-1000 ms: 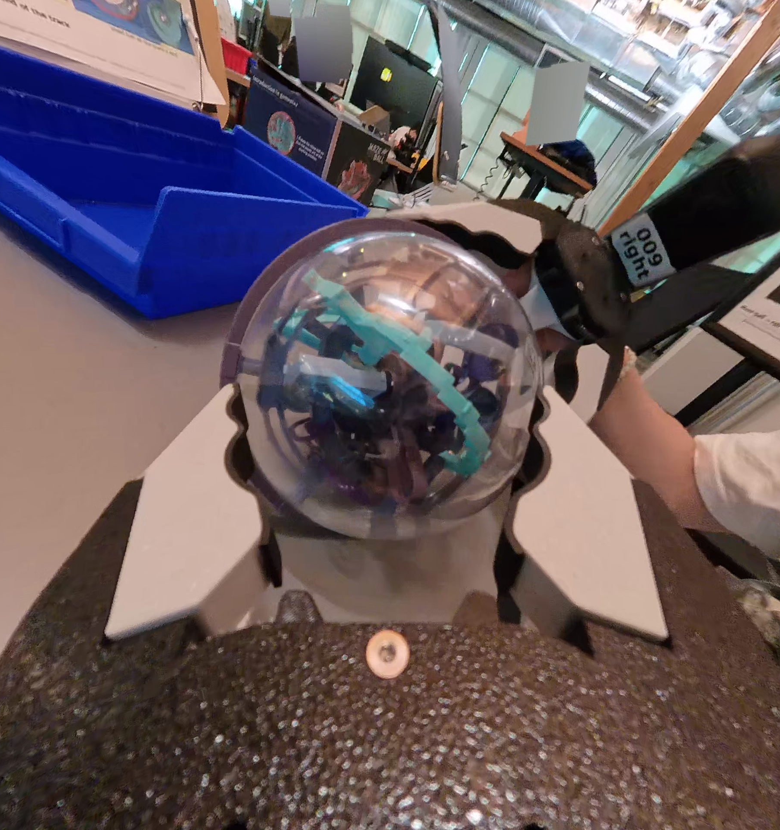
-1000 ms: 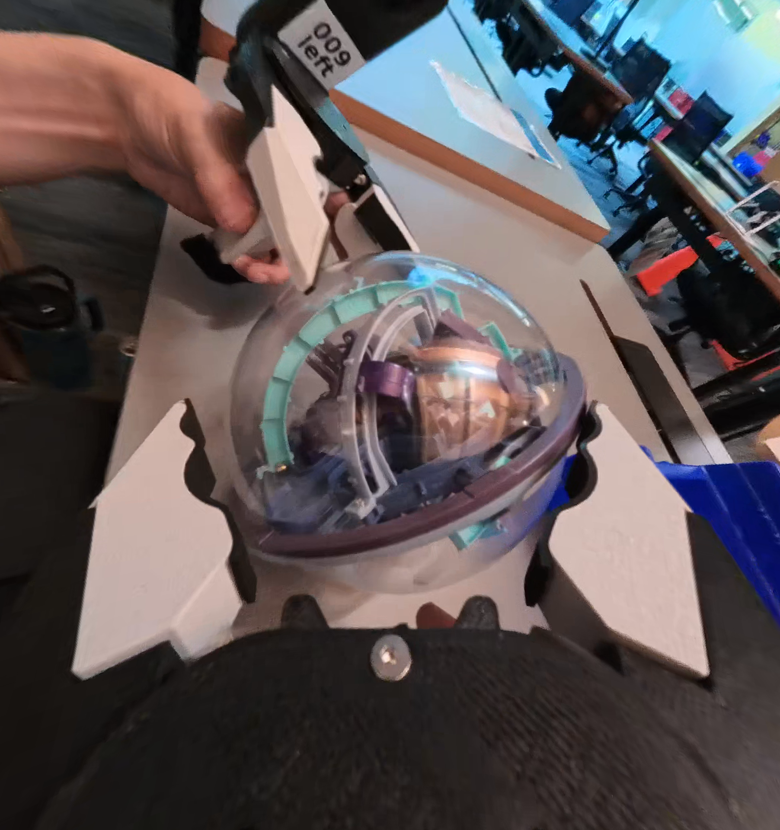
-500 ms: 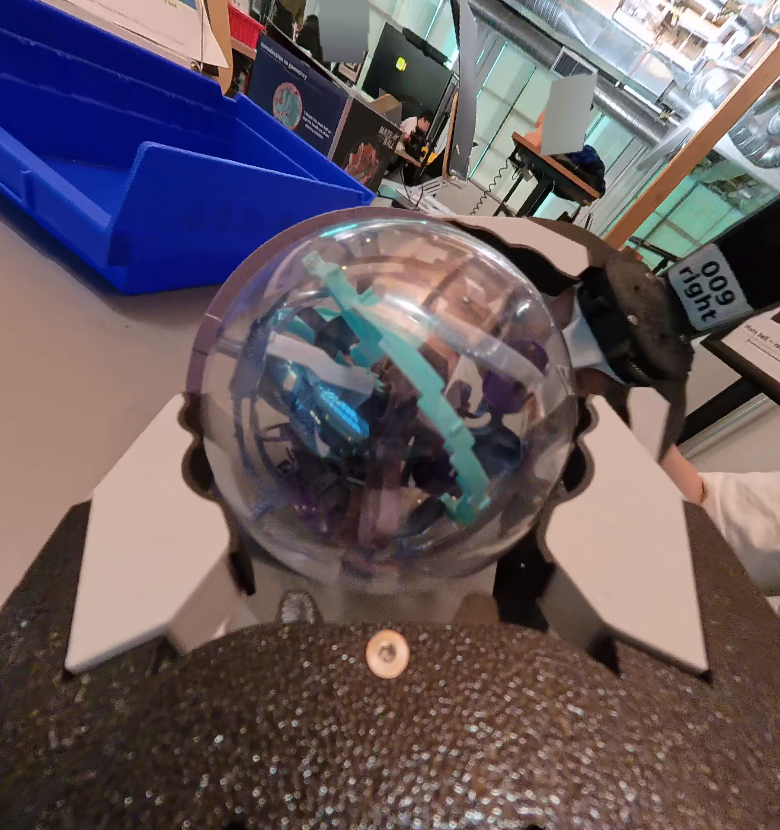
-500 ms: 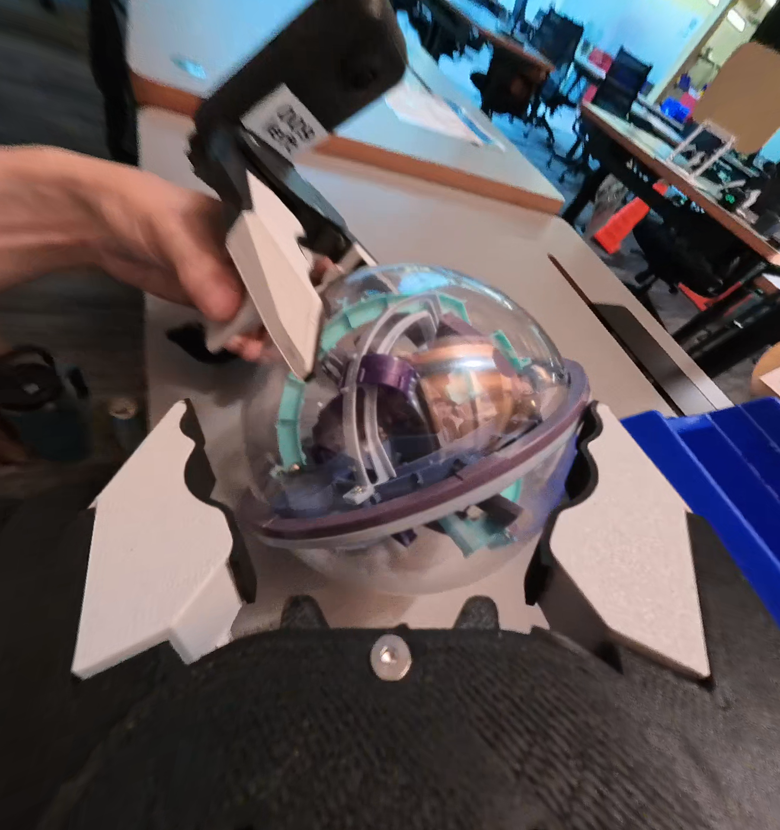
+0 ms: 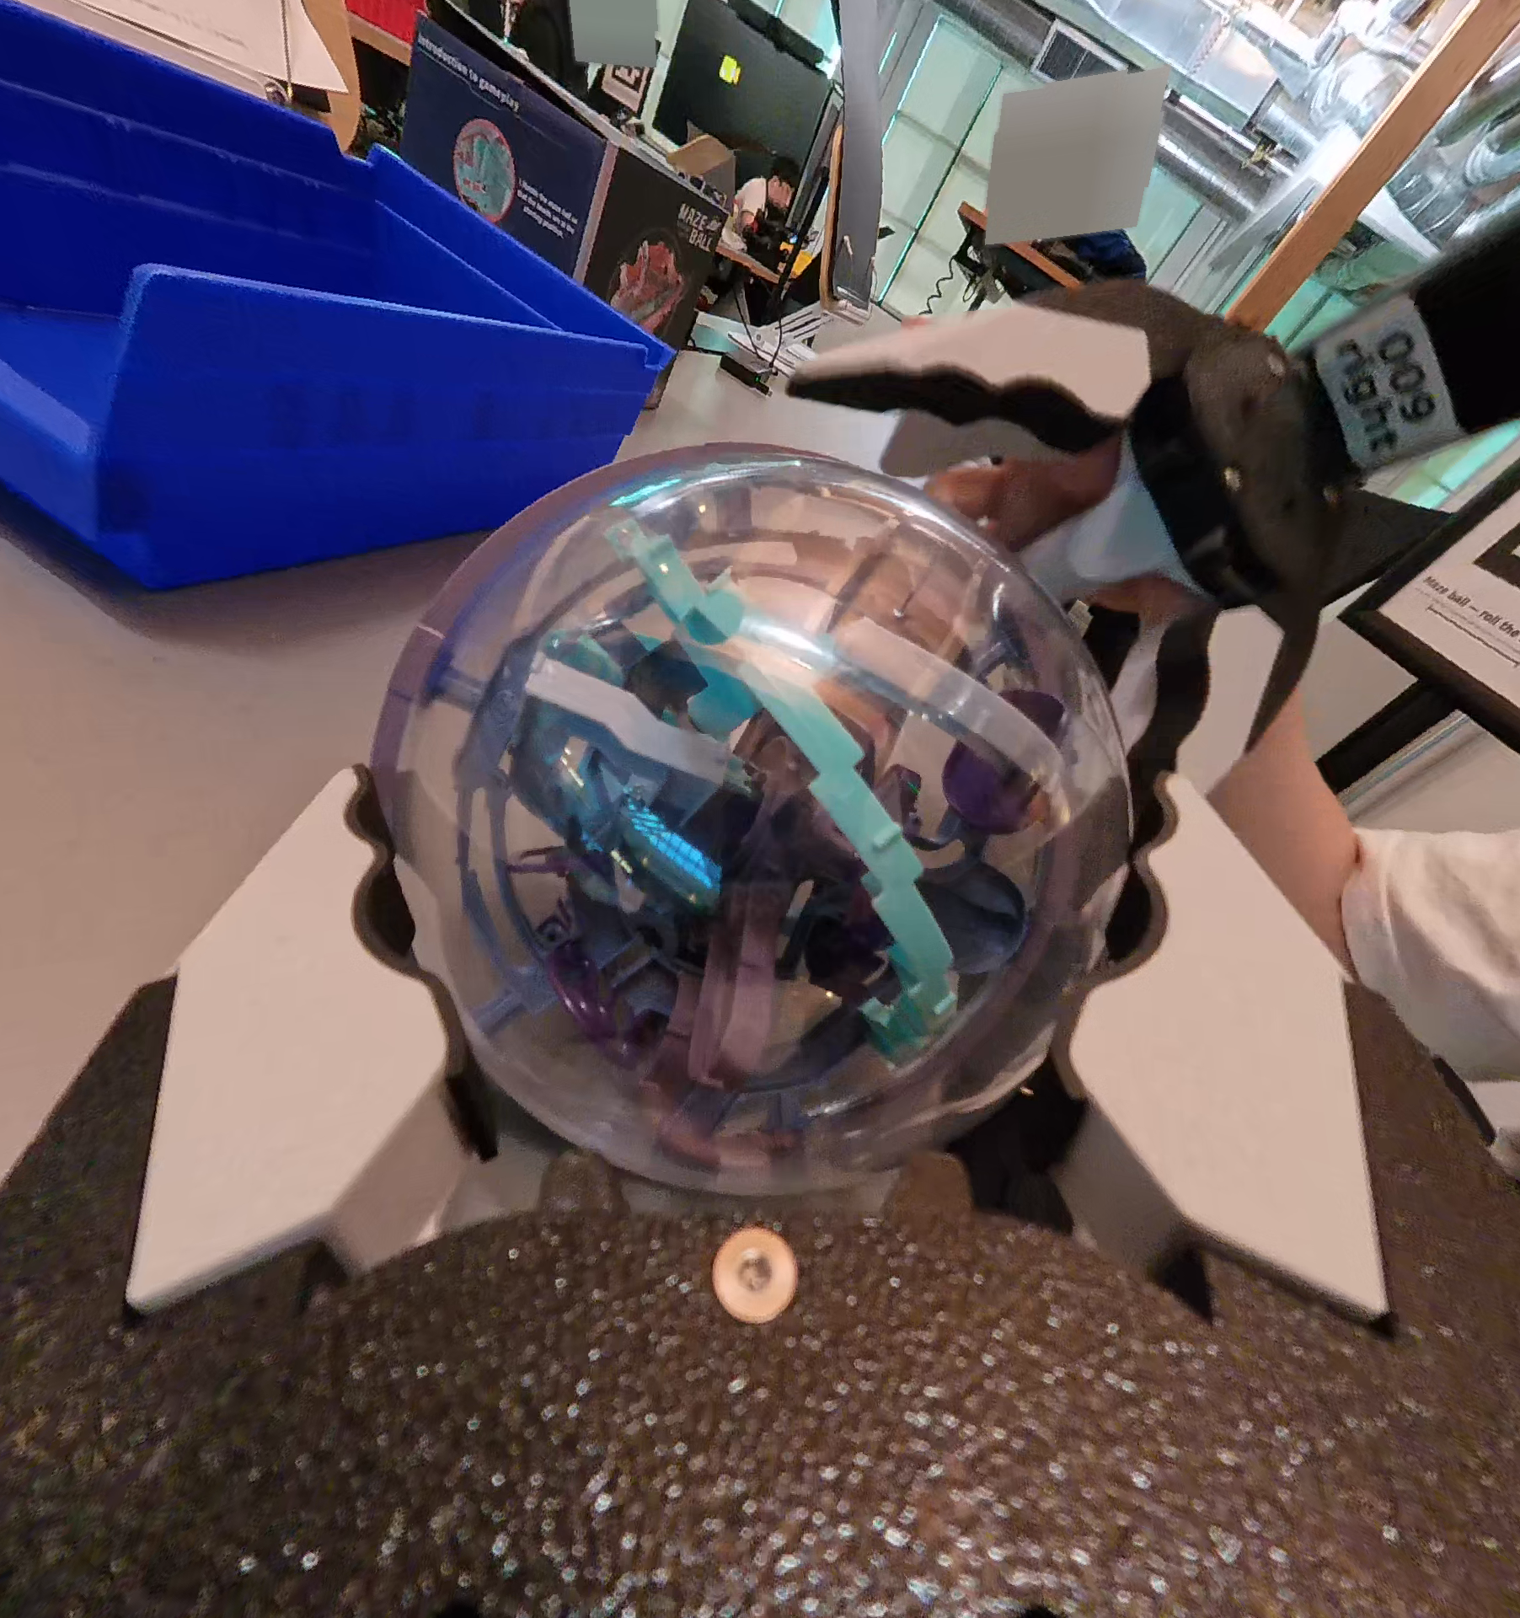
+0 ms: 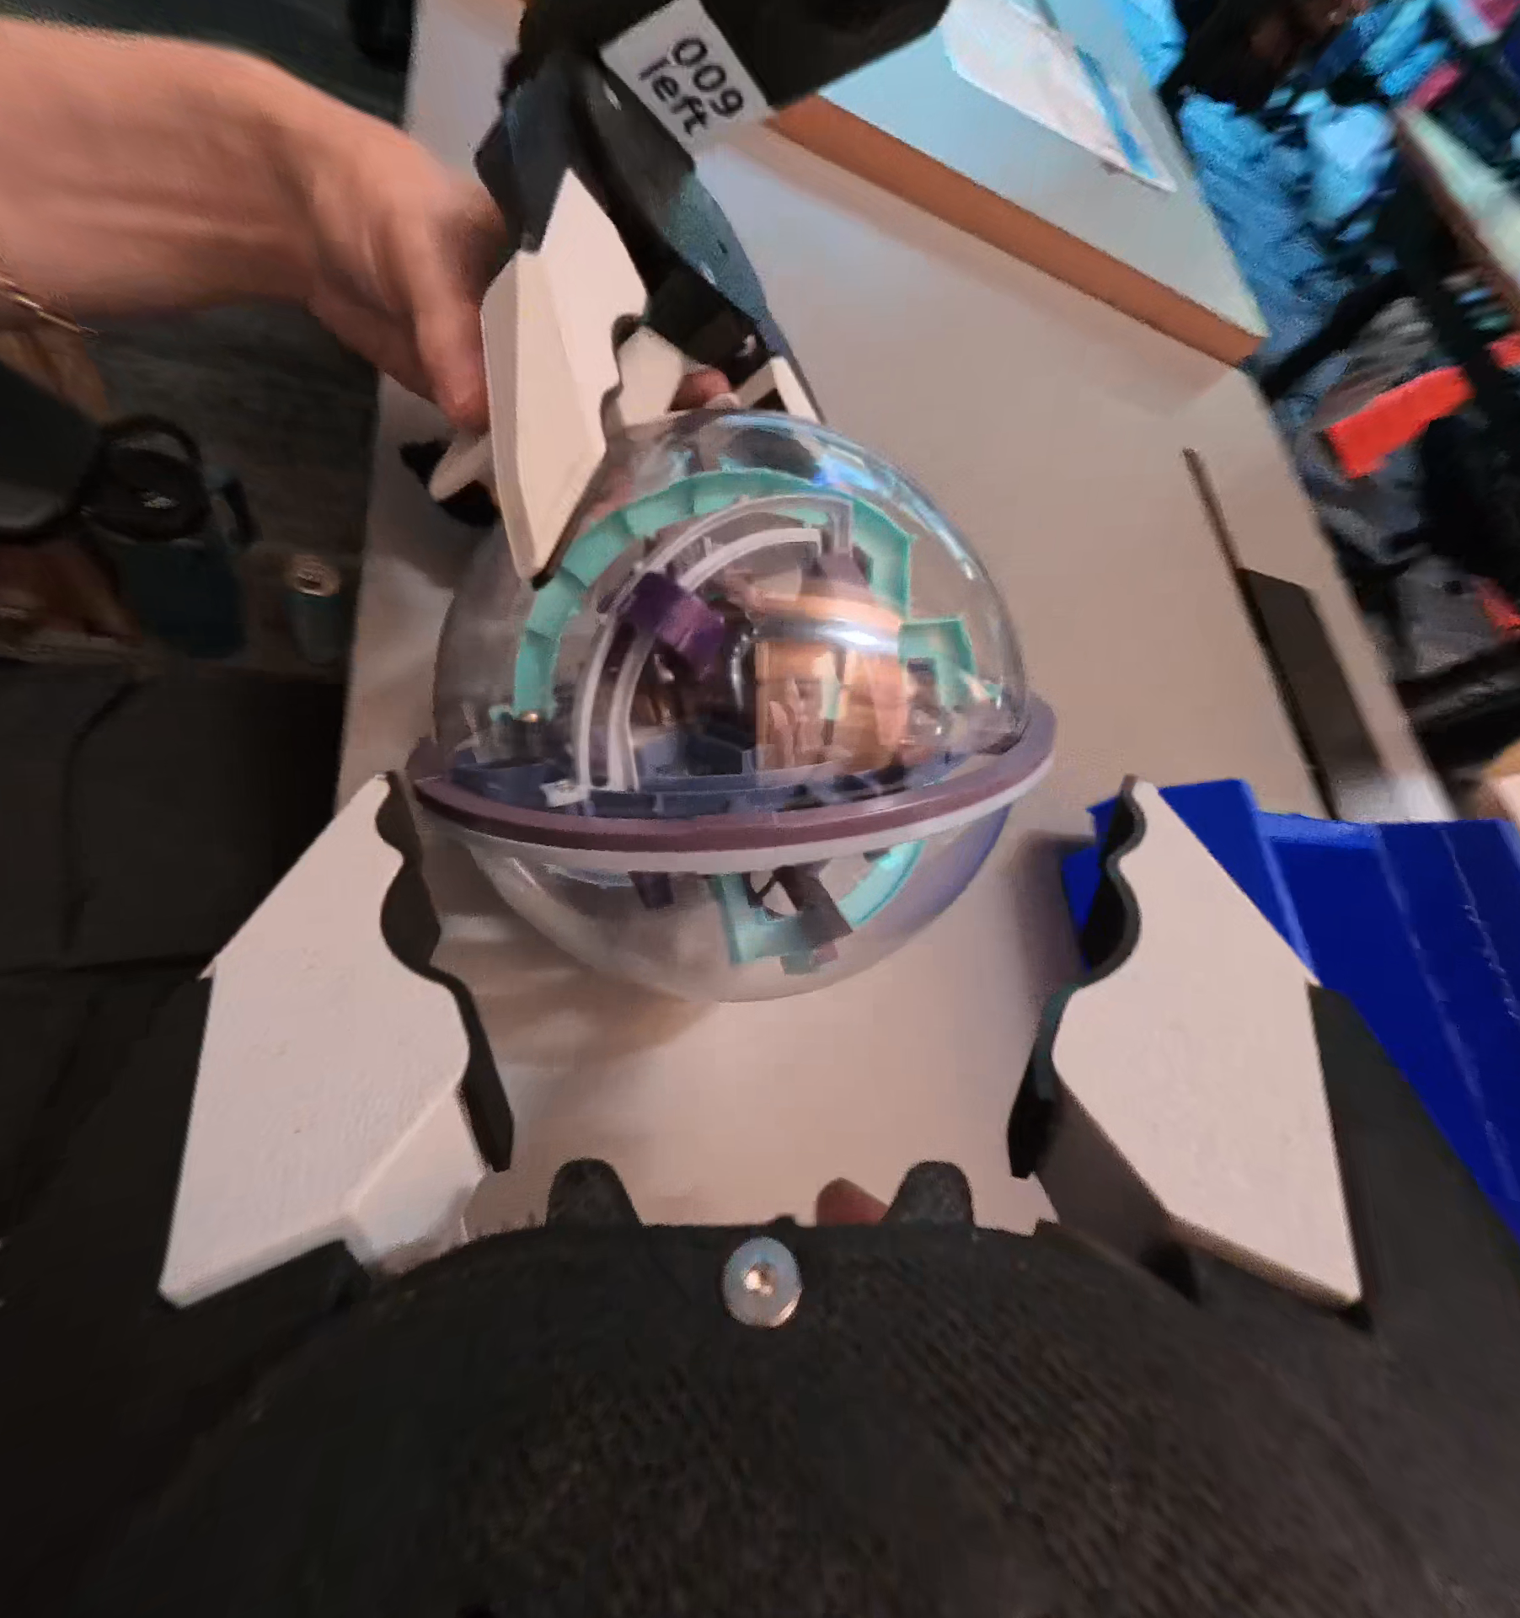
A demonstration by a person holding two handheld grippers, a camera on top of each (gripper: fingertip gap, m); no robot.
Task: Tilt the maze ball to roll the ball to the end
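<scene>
The left gripper (image 5: 752, 788) clamps the slick, rigid maze ball (image 5: 752, 823) (best held at its purple rim), right gripper (image 6: 756, 884) gaping.

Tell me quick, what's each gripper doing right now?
Left gripper: holding the clear maze ball, with a finger against each side.
Right gripper: open, holding nothing; the ball sits at its fingertips, ungripped.
</scene>
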